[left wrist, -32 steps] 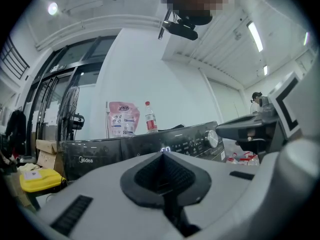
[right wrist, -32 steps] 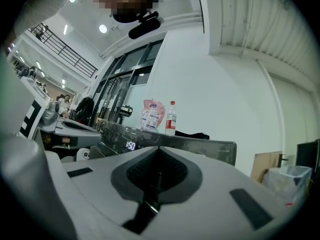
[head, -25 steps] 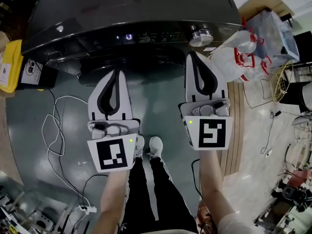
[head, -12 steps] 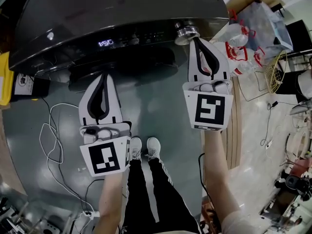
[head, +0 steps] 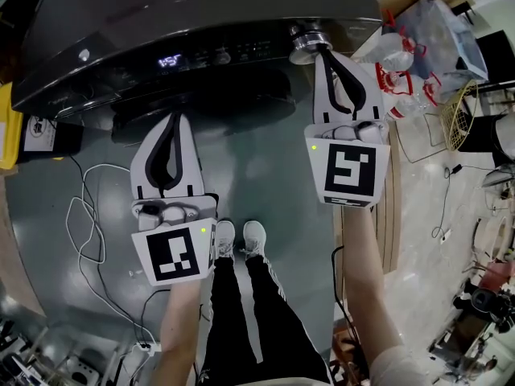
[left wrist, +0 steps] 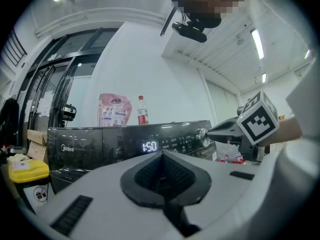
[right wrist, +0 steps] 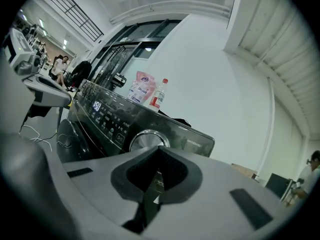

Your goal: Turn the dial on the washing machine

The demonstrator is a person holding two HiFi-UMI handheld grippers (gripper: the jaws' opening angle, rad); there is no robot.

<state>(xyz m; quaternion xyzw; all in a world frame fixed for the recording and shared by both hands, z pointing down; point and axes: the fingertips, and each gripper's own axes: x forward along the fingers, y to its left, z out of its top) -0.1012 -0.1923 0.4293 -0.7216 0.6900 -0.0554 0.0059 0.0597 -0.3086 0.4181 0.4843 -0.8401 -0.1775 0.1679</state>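
One washing machine (head: 201, 14), 12 o'clock. One dial (head: 309, 42), 1 o'clock. Two grippers: left gripper (head: 178, 117), right gripper (head: 322, 53). One pouch (left wrist: 114, 110). One bottle (left wrist: 142, 112). One yellow bin (head: 6, 127), 9 o'clock. Two shoes (head: 228, 238).

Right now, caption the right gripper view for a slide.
Shut right gripper poised at the washing machine's silver dial, display lit.

Silver dial (head: 309, 43), right end, dark washing machine (head: 201, 10)

right gripper (head: 323, 55) just before the dial (head: 304, 40), left gripper (head: 175, 119) farther left.
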